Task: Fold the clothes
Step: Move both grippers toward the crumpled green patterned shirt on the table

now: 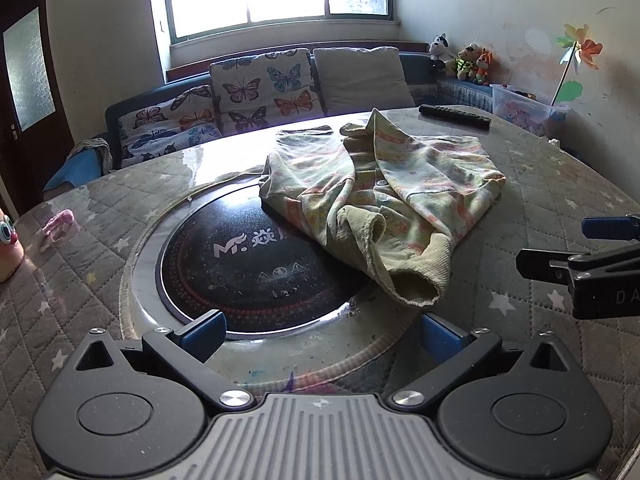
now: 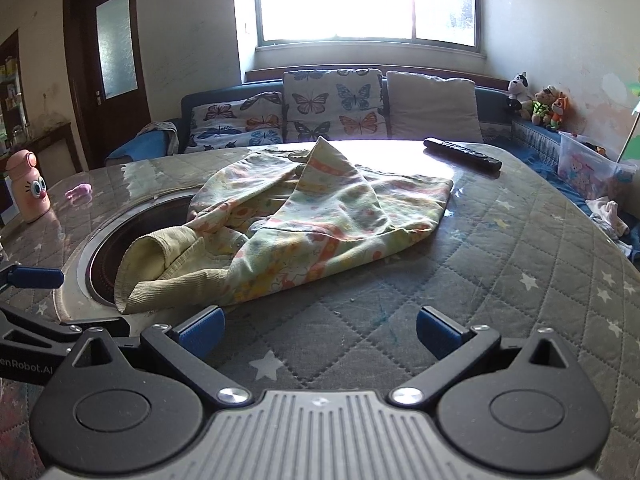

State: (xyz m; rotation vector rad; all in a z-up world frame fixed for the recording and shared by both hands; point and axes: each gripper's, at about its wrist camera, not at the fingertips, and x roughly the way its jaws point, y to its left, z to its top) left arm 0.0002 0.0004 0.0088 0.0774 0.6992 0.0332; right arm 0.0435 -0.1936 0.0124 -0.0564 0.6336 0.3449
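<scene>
left tongs wide, empty | right tongs wide, empty | crumpled child's top, possibly pyjamas, mid-frame on quilted surface, partly over black hotplate

A sunlit sitting room with a sofa under a bright window.

The window glares white, washing light over the cream walls and the glossy counter with its quilted grey star-print cover. Below it stands a blue sofa with butterfly cushions and a plain pale cushion. A dark wooden door with frosted glass stands at left; the right wall is stained and scuffed.
</scene>
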